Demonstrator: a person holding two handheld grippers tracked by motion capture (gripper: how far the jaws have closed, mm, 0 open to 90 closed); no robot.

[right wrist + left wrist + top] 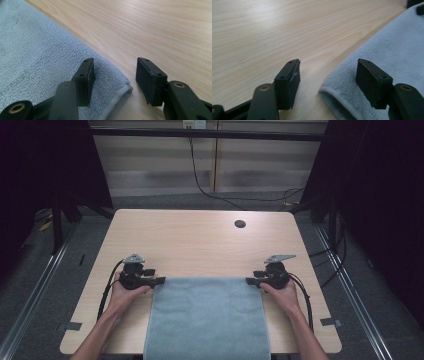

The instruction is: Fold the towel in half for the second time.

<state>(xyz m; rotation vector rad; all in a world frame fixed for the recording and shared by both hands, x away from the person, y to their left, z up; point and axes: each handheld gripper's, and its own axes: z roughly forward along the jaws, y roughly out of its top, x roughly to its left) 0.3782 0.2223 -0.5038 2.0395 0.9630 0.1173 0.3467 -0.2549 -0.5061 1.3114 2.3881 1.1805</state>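
Towel point(207, 317): soft looped terry cloth, pale blue-grey, matt, nubbly, with a rolled hem. Table point(200, 240): light wood-grain top, smooth, faint satin sheen under the light. Left gripper point(328, 83) and right gripper point(115, 82): matt black plastic jaws, flat pads slightly scuffed at the edges, brass-coloured metal rivets in the links. Floor point(360, 285): grey carpet, rough, dull.

The towel's point(207, 320) near end is cut off by the high view's bottom edge.
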